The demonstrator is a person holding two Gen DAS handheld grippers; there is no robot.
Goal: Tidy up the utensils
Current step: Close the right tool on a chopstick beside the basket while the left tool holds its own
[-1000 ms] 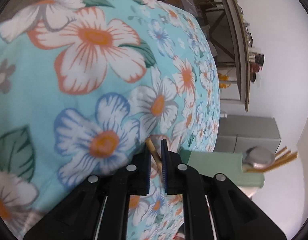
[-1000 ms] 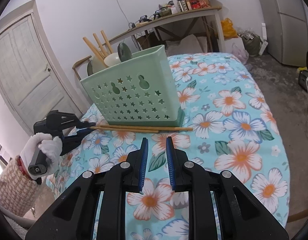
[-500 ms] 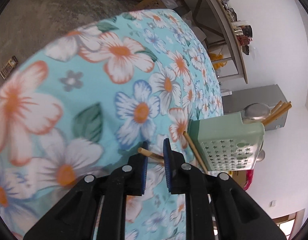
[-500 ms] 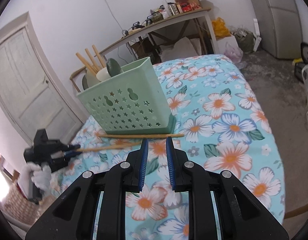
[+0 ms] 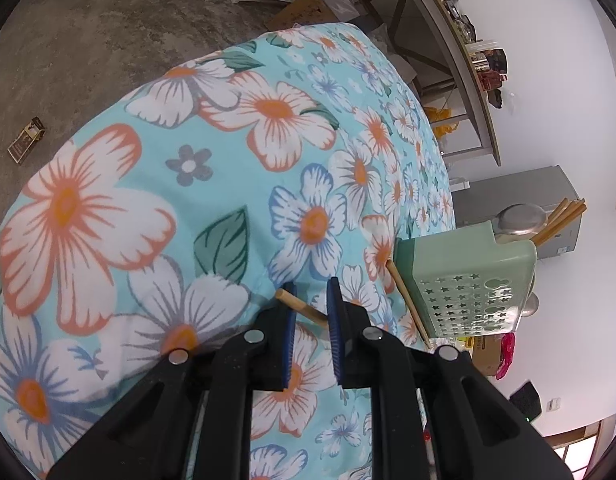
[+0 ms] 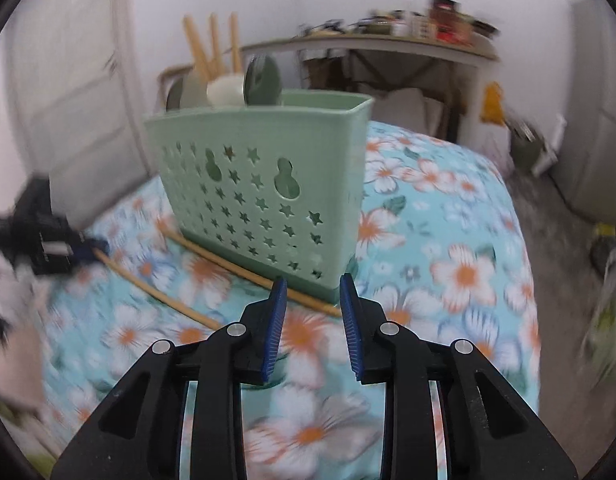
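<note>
Left gripper point(image 5: 311, 300) pinches one chopstick point(image 5: 302, 309) at its very end: light, stiff, smooth, likely to pivot. Right gripper point(image 6: 312, 294), fingers spread and empty, faces the second chopstick point(image 6: 252, 274) beside the green holder point(image 6: 264, 184).

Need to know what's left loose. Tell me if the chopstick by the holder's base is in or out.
Out. The chopstick lies flat on the cloth along the holder base.

Bright, even light; left view sharp, right view motion-blurred, edges fisheye-bent.
</note>
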